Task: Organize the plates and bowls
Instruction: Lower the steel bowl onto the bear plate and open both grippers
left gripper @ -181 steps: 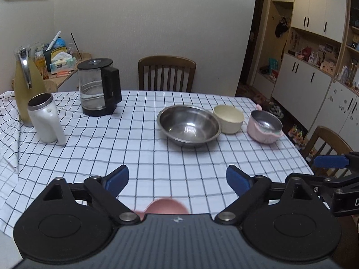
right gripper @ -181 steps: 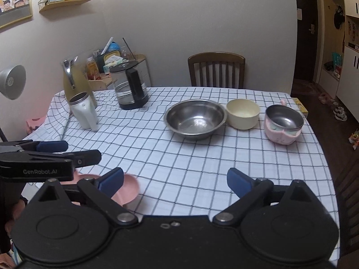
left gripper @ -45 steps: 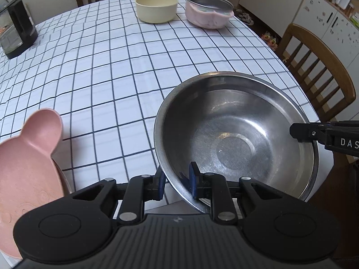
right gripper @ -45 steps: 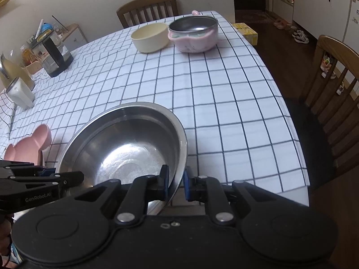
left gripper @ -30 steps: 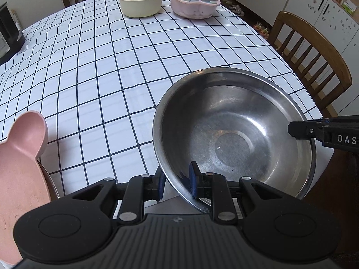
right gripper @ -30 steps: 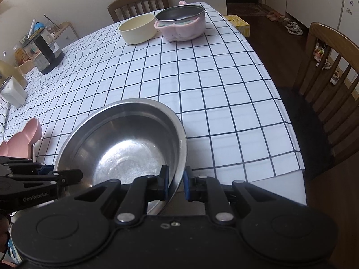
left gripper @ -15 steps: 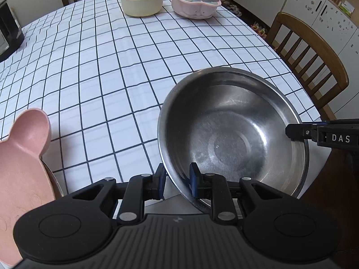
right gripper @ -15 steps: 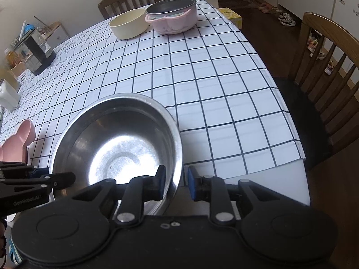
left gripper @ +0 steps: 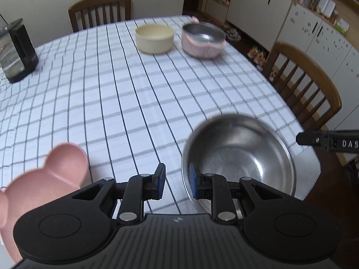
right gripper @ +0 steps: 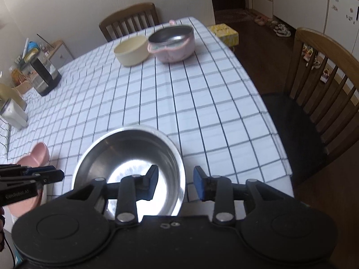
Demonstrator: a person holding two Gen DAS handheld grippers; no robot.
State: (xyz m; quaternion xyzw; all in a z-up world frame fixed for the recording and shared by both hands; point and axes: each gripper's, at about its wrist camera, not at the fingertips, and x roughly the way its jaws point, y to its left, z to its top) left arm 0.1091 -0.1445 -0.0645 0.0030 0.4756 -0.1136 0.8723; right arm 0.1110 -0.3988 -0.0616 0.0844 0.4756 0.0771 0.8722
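Your right gripper (right gripper: 175, 182) has just been opening, jaws straddling the rim of the round stainless steel bowl (right gripper: 132, 154) without pressing it, your left gripper (left gripper: 177, 180) standing slightly parted beside the rim, gripping nothing, bowl sitting at the checked tablecloth's (left gripper: 134, 94) near edge.

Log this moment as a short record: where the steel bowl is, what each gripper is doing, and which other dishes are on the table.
steel bowl: upright and empty, apparently on the checked tablecloth by its near edge
right gripper: jaws have just been opening; bowl rim lies between them, pads not pressing
left gripper: partly open beside the opposite rim, not gripping
pink plate: near edge, apart from the steel bowl
cream bowl: far side
pink bowl: right next to the cream bowl
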